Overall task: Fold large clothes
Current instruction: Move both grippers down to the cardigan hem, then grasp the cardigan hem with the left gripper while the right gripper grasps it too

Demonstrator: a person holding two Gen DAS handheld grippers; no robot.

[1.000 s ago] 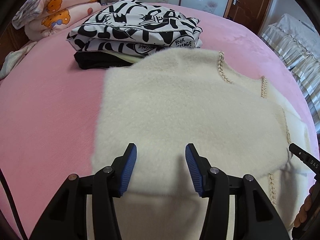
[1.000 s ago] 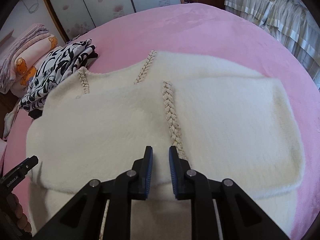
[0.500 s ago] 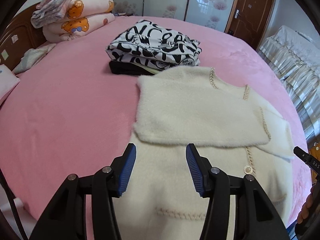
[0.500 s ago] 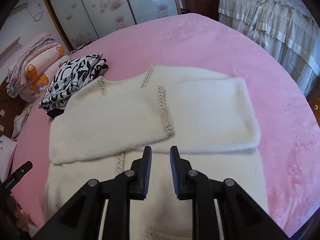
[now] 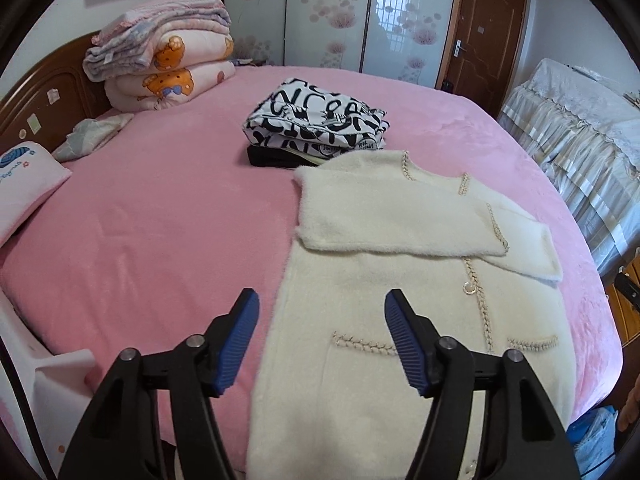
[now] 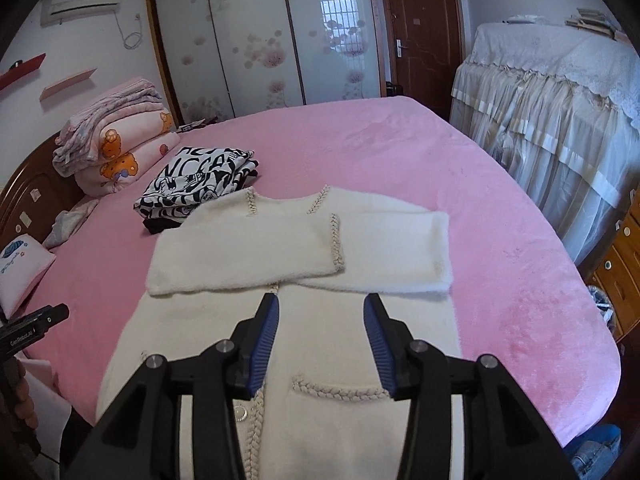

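Note:
A cream fluffy cardigan (image 5: 400, 248) (image 6: 304, 320) with braided trim lies flat on the pink bed, both sleeves folded across its chest. My left gripper (image 5: 320, 312) hovers above the cardigan's lower left edge, its jaws opening, nothing between them. My right gripper (image 6: 320, 316) hangs above the cardigan's middle, jaws opening too, with nothing between its blue pads. Neither touches the cloth. The left gripper's body shows at the left edge of the right wrist view.
A folded black-and-white garment pile (image 5: 316, 124) (image 6: 196, 184) sits just beyond the cardigan's collar. Stacked quilts (image 5: 160, 60) and a pillow (image 5: 24, 184) lie by the headboard. The pink bed (image 6: 500, 240) drops off near me; a covered cabinet (image 6: 560, 120) stands right.
Both grippers pulled back and rose away from the cardigan, so the whole garment and bed edge show. The right gripper's jaws went from nearly shut to apart; the left's widened.

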